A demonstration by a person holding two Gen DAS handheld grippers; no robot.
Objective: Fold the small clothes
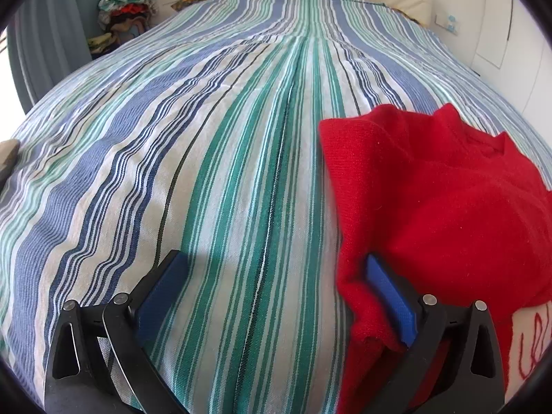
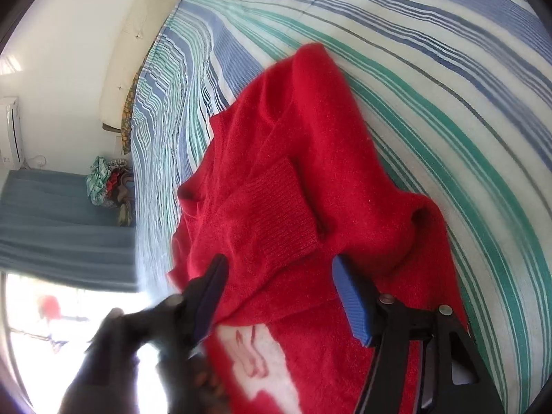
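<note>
Blue-padded fingers [image 1: 388, 296] of the left gripper [image 1: 276, 276] stand wide apart over the striped bed [image 1: 207, 138], one against the red sweater's [image 1: 431, 189] edge. Above that sweater, which lies on the bed, the right gripper [image 2: 279, 296] gapes, gripping nothing.

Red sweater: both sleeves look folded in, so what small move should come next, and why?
Probably close the right gripper on the sweater's lower part: its jaws stand open over the fabric, the ribbed cuff already lies across the body, and the left gripper is open beside its edge on the striped bedspread.
</note>
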